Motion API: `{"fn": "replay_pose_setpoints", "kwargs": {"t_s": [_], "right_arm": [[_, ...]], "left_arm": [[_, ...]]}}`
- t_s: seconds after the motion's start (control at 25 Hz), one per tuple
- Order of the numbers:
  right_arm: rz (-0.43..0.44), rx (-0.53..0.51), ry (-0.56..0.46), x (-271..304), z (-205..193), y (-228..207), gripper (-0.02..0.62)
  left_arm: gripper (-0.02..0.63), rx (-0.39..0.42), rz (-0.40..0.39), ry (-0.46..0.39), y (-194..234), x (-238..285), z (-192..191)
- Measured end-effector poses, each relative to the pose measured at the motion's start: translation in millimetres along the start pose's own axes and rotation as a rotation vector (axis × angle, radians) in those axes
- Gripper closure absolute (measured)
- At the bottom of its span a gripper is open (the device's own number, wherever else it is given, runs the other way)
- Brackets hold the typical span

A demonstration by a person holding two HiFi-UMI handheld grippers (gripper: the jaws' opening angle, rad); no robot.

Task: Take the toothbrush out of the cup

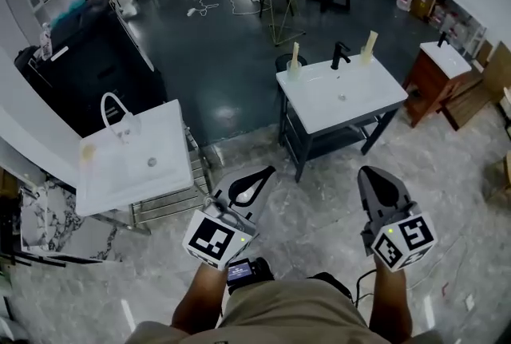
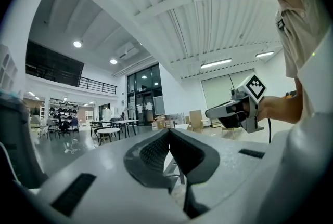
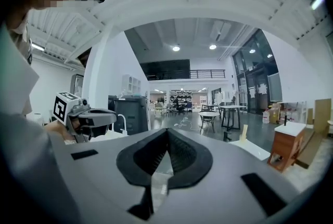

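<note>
Left gripper (image 1: 267, 172) closed, nothing between jaws. Right gripper (image 1: 369, 175) closed and empty too. Both held level over floor (image 1: 319, 211), well apart from sink (image 1: 375, 99).

Cup (image 1: 293, 69) stands at sink's far left corner. Pale upright stick in it, likely toothbrush (image 1: 295, 53). Second cup (image 1: 368, 55) with similar stick stands at far right corner, past tap (image 1: 340, 55). Too small to tell which is meant.

Task not begun: toothbrush in cup, untouched. Left to do: reach sink, open jaws, grip handle, lift clear of rim.

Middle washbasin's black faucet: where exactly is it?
Head view, right of centre: the black faucet stands at the white washbasin's back edge, between the left cup and the right cup.
</note>
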State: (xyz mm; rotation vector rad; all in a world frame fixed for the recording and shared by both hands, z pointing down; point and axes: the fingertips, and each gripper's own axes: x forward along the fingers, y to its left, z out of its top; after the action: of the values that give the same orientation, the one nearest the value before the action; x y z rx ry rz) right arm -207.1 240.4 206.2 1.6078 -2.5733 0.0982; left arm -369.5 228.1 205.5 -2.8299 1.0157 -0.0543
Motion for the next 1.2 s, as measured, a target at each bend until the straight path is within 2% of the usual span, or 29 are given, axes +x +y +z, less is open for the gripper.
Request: {"fn": "replay_pose_setpoints", "kwargs": {"t_s": [0.32, 0.68, 0.96, 1.2], "right_arm": [[-0.075, -0.016, 0.018, 53, 6, -10, 0.591], [-0.067, 0.009, -0.001, 131, -3, -71, 0.591], [-0.065, 0.034, 0.03, 196, -14, -156, 0.591], [-0.113, 0.083, 0.094, 233, -51, -257, 0.591]], "left_arm": [[0.598, -0.026, -0.056, 0.001, 58, 24, -22], [0.598, -0.018, -0.023, 0.075, 118, 92, -64], [0.597, -0.035, -0.008, 0.127, 169, 202, -99], [0.598, -0.04, 0.023, 0.177, 225, 337, -149]]}}
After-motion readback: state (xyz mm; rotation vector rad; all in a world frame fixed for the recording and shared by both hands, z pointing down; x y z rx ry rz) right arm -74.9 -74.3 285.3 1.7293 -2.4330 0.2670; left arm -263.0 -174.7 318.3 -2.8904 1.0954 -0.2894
